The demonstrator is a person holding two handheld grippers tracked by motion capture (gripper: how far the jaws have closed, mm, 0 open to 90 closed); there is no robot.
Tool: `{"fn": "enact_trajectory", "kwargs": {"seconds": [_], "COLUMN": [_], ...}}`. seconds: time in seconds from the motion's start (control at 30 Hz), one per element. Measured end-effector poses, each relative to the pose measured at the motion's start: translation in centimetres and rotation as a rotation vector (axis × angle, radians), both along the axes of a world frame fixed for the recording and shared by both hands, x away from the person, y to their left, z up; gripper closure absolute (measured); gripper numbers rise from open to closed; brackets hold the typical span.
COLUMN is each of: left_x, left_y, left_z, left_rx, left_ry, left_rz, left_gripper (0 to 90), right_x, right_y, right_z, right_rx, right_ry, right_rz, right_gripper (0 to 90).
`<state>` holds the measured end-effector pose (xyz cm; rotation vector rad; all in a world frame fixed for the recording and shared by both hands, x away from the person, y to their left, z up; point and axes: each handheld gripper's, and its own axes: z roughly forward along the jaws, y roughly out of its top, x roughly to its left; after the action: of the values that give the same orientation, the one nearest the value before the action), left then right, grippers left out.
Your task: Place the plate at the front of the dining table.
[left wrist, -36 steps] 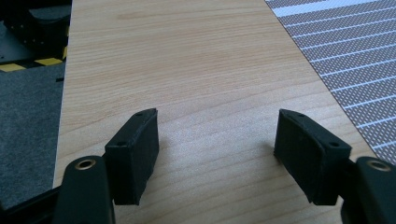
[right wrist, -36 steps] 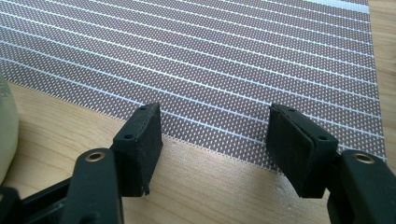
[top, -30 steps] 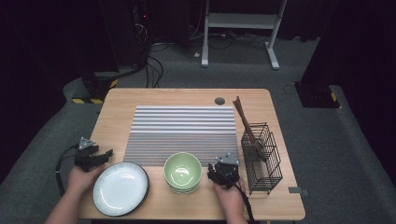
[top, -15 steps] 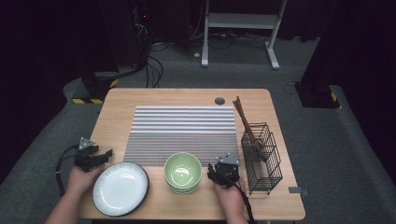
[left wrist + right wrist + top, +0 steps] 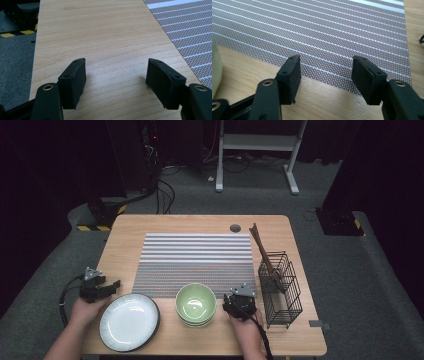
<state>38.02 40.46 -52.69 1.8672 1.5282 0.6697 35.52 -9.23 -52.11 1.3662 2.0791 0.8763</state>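
1. The left gripper [image 5: 107,286] rests at the near left edge of the wooden table [image 5: 200,222], its jaws spread wide with nothing between them; in the left gripper view [image 5: 115,80] only bare wood lies under the pads.
2. Just to that gripper's right and slightly nearer the person sits the white plate [image 5: 129,321] with a dark rim, close to the jaws but not touched by them.
3. The right gripper [image 5: 239,301] lies at the near right of the table, jaws likewise released and holding nothing; in the right gripper view [image 5: 325,75] the pads straddle the near edge of the striped placemat [image 5: 332,32].
4. Immediately to the right gripper's left stands the stack of green bowls [image 5: 196,304], just beside it; whether they touch cannot be told.
5. On its other side, near but apart, is the black wire basket [image 5: 281,290], with brown chopsticks [image 5: 261,247] leaning out of it.
6. Ahead of both grippers the placemat [image 5: 197,262] covers the table's middle.
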Motion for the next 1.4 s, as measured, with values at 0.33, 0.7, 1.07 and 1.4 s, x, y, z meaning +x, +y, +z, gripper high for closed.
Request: {"fn": "enact_trajectory", "kwargs": {"seconds": [0.33, 0.7, 1.07, 1.4], "left_x": [-0.6, -2.9, -5.3, -7.6], "left_y": [0.6, 0.4, 0.4, -1.0], "left_z": [1.0, 3.3, 4.8, 6.6], "left_rx": [-0.094, -0.11, -0.161, -0.182], "left_ry": [0.093, 0.132, 0.13, 0.104], "left_rz": [0.008, -0.059, -0.066, -0.134], "left_gripper": [37.8, 45.4, 46.9, 48.2], "right_x": [-0.2, -0.3, -0.4, -0.5], "right_y": [-0.3, -0.7, -1.1, -1.0], "right_z": [0.9, 1.7, 2.1, 2.3], "right_rx": [0.029, 0.052, 0.064, 0.065], "right_ry": [-0.032, -0.07, -0.083, -0.093], "right_rz": [0.013, 0.031, 0.045, 0.055], "right_gripper": [45.7, 50.2, 52.7, 57.8]}}
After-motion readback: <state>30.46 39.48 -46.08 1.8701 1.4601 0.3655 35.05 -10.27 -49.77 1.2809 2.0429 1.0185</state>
